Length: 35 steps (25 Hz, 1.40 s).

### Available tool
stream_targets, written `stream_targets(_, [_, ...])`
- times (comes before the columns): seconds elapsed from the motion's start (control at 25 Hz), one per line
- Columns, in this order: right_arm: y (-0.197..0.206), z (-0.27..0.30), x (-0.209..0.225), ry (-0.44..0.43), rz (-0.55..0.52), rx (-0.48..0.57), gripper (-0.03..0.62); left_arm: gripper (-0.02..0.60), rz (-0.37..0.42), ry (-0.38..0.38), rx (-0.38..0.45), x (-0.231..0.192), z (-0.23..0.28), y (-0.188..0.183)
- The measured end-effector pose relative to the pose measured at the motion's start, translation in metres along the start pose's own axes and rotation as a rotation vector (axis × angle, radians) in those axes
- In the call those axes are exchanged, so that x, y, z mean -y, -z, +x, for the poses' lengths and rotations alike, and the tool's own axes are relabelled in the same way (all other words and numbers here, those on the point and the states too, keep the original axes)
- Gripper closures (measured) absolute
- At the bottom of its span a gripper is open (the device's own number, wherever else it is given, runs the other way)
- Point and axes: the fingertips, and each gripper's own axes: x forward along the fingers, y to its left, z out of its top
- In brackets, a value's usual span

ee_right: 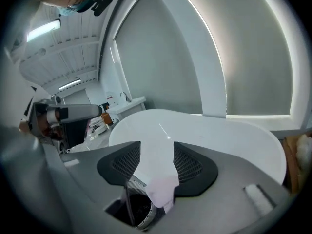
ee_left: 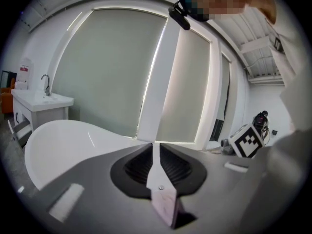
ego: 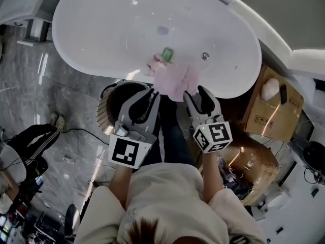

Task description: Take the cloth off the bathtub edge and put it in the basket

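Count, your head view: one tub [ego: 101, 29], one cloth [ego: 175, 80], one basket [ego: 105, 111], one green block [ego: 167, 54] and one drain [ego: 205, 56] in the tub, two boxes [ego: 271, 111] [ego: 254, 162]. You hold two grippers: left gripper [ego: 152, 92], right gripper [ego: 195, 91].

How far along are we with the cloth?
Done: the cloth looks lifted off the bathtub edge. In hand: the left gripper is clamped on it; the right gripper has its jaws apart around it, over the basket. Left: release it into the basket.
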Motion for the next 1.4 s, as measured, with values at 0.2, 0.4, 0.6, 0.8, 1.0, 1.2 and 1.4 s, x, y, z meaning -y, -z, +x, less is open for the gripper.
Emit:
stream_targets(0.2, [0.051, 0.049, 0.037, 0.001, 0.03, -0.135, 0.351, 0.578, -0.056, -0.053, -0.038, -0.02, 0.025, 0.027])
stream_targets(0.4, [0.103, 0.09, 0.067, 0.022, 0.027, -0.253, 0.301, 0.578, -0.107, -0.091, -0.064, -0.032, 0.047, 0.055])
stream_targets(0.6, [0.146, 0.127, 0.077, -0.005, 0.012, -0.361, 0.214, 0.578, -0.141, -0.125, -0.092, -0.043, 0.063, 0.077])
stream_targets(0.8, [0.186, 0.155, 0.082, -0.025, 0.02, -0.452, 0.193, 0.578, -0.168, -0.158, -0.117, -0.055, 0.072, 0.101])
stream_targets(1.0, [0.212, 0.171, 0.101, 0.005, 0.12, -0.543, 0.19, 0.578, -0.21, -0.172, -0.132, -0.055, 0.073, 0.121])
stream_targets(1.2, [0.233, 0.179, 0.102, -0.049, 0.172, -0.697, 0.175, 0.578, -0.222, -0.189, -0.143, -0.059, 0.073, 0.134])
stream_targets(1.4, [0.246, 0.178, 0.103, -0.077, 0.227, -0.822, 0.18, 0.578, -0.229, -0.21, -0.132, -0.059, 0.073, 0.142])
